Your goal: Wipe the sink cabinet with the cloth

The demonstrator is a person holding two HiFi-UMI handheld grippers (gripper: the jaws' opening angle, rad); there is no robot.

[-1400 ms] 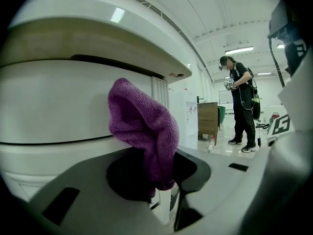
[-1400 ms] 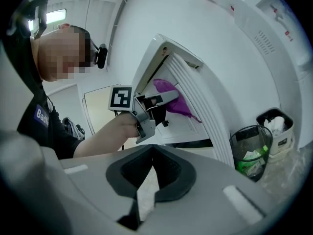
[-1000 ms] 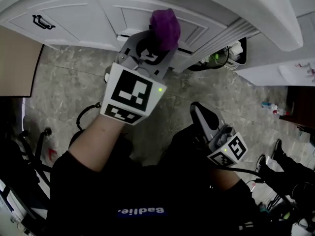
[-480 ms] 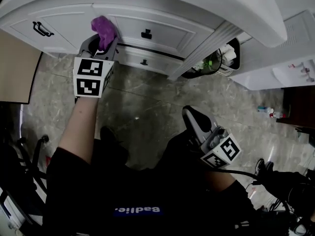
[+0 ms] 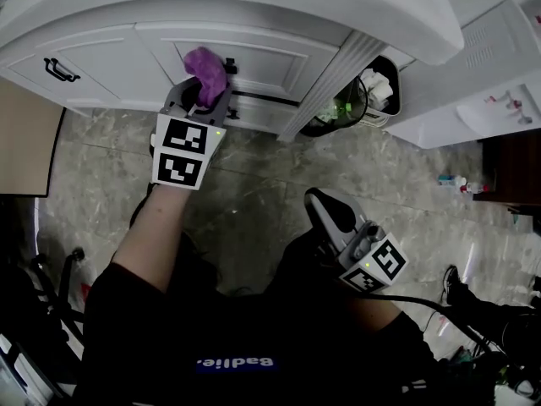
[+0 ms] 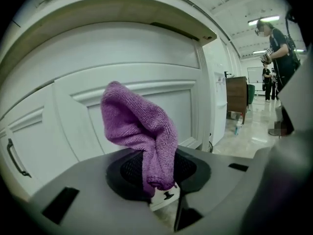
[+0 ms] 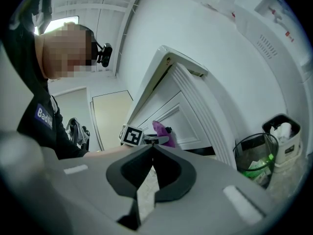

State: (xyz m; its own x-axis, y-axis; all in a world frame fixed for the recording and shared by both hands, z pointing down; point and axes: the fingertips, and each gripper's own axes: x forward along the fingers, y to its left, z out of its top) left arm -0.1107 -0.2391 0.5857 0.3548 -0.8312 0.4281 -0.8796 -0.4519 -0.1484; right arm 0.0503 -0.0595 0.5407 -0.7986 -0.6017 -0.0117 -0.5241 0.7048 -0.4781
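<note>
The purple cloth (image 5: 205, 73) is bunched between the jaws of my left gripper (image 5: 201, 93), which is shut on it. The cloth presses against the white sink cabinet (image 5: 270, 62), just left of a small black knob (image 5: 228, 64). In the left gripper view the cloth (image 6: 139, 129) stands up from the jaws in front of a panelled door (image 6: 188, 106). My right gripper (image 5: 321, 205) hangs low over the person's lap, shut and empty, away from the cabinet. The right gripper view shows the cloth (image 7: 162, 129) and the cabinet (image 7: 183, 111) from the side.
A black handle (image 5: 61, 70) sits on the left cabinet door. A bin (image 5: 359, 96) with rubbish stands right of the cabinet. Small bottles (image 5: 461, 184) lie on the marble floor (image 5: 254, 184). A brown board (image 5: 30, 134) is at the left. People (image 6: 276, 38) stand far off.
My left gripper has slid the cloth rightwards along the cabinet front, from the left door to beside the black knob. The right gripper has stayed low.
</note>
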